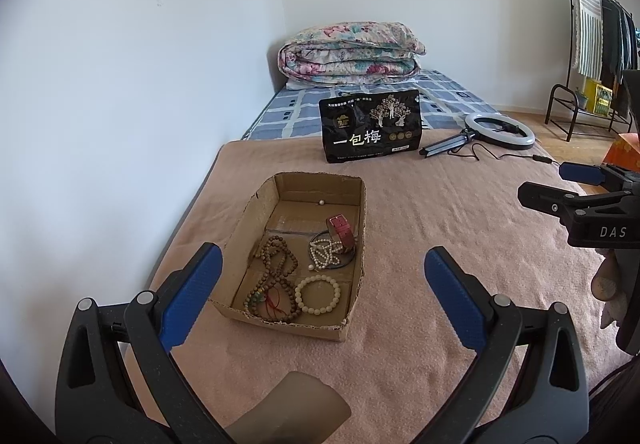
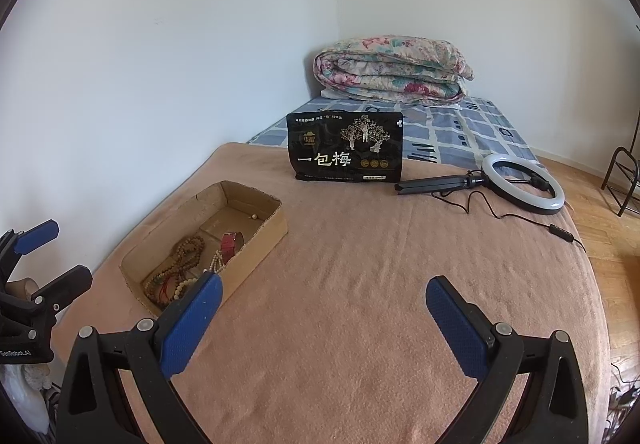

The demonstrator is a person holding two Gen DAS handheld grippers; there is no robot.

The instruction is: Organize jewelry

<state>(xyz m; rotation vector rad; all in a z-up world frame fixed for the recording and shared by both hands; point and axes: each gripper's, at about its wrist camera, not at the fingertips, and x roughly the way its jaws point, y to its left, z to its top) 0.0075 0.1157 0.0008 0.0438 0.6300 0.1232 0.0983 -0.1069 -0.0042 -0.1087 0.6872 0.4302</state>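
The left gripper [image 1: 320,292] hangs with its blue-padded fingers spread wide and empty, and the cardboard tray [image 1: 352,318] sits just ahead of it, between the fingers in its view. The right gripper [image 2: 324,316] is likewise spread and holds nothing; the tray lies ahead and to its left. Inside the tray are a brown wooden bead strand [image 1: 276,280], a cream bead bracelet [image 1: 318,294], a white pearl string [image 1: 326,252] heaped on a dark round disc, a red watch strap [image 1: 342,230] and one loose pearl [image 1: 320,201] at the far wall. All of the jewelry appears to be gathered already, so this looks like a pause either at the start or the finish. Any next pick calls for a low, narrow pinch on a single strand without snagging its neighbours. Everything rests on a pink blanket [image 2: 360,264] over a bed; beyond the grippers stand a black snack bag [image 2: 345,152], a ring light [image 2: 524,184] and a folded floral quilt [image 2: 392,70] against white walls.
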